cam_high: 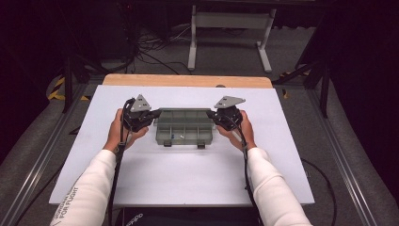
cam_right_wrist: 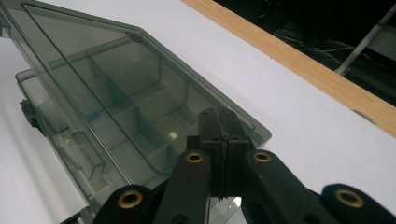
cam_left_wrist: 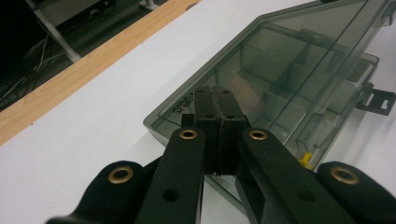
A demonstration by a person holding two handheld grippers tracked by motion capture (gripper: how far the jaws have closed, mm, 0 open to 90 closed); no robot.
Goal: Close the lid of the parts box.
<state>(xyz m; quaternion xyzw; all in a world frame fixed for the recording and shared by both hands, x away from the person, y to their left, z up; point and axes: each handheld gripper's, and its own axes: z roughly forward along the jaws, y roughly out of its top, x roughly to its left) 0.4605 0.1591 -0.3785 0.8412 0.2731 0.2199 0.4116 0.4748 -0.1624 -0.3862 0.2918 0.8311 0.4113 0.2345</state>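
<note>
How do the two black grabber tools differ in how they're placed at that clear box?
The left gripper sits at the box's left end, the right gripper at its right end. The left one's grey plate tilts up to a point, while the right one's grey plate lies flatter. Shared: both have their jaws pressed together at an edge of the smoky lid of the compartment box, which looks raised.

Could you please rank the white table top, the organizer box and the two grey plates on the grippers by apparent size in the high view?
1. White table top, by far the largest.
2. Organizer box.
3. The grey plate on the left gripper and the grey plate on the right gripper look about alike, so I would not rank them.
</note>
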